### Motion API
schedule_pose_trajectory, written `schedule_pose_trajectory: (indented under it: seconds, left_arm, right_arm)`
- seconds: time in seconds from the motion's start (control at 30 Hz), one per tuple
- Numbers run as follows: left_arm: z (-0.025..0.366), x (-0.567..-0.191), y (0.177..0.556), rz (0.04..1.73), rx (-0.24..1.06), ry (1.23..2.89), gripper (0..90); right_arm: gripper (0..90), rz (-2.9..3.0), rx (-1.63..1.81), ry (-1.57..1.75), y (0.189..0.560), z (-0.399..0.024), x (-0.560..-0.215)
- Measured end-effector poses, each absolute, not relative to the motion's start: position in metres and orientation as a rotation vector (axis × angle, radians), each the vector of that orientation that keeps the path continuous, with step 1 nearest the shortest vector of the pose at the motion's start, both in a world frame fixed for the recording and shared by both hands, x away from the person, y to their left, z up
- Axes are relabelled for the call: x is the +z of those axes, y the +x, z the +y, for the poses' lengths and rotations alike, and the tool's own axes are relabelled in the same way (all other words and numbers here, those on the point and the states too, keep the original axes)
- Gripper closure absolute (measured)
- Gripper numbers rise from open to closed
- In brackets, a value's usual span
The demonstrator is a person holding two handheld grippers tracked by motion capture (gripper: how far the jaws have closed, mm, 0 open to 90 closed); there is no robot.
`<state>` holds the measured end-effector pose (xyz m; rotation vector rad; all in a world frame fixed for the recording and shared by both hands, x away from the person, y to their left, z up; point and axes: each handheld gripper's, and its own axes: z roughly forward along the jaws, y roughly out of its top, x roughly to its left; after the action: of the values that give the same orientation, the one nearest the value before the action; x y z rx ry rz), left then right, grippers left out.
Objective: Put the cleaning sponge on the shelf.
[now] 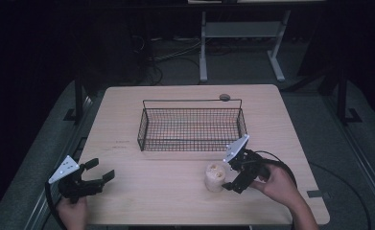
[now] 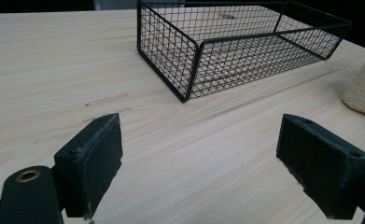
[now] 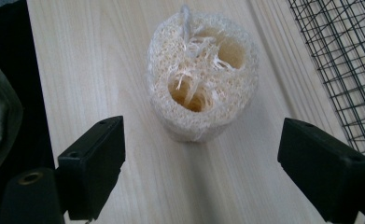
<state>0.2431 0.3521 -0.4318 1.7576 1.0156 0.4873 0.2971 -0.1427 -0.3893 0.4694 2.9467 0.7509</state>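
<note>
The loofah (image 1: 215, 176) stands upright on the counter (image 1: 175, 191), near the wire basket (image 1: 191, 123) at its 5 o'clock. The right tongs (image 1: 232, 178) gape just beside the loofah at its 3 o'clock, not touching. The left tongs (image 1: 102, 170), released and empty, sit well apart at 9 o'clock.

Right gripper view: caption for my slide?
Open right gripper poised over an upright loofah beside the wire basket.

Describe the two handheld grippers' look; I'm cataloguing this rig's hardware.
Both the left gripper and right gripper are black, each with two blocky flat-faced jaws, a pale grey three-cornered plate on top and a trailing black cable. A brass-coloured ring sits by one jaw. No sleeves are visible.
</note>
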Motion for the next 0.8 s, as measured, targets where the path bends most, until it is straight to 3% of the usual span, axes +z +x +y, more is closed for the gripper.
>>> schedule_pose_trajectory:
  seconds: [0.8]
  left_arm:
    - [0.353,-0.432,0.243,1.021,0.485,1.746,13.8]
  right_arm:
    - [15.1,2.995,0.720,0.424,0.311,-0.119,-0.392]
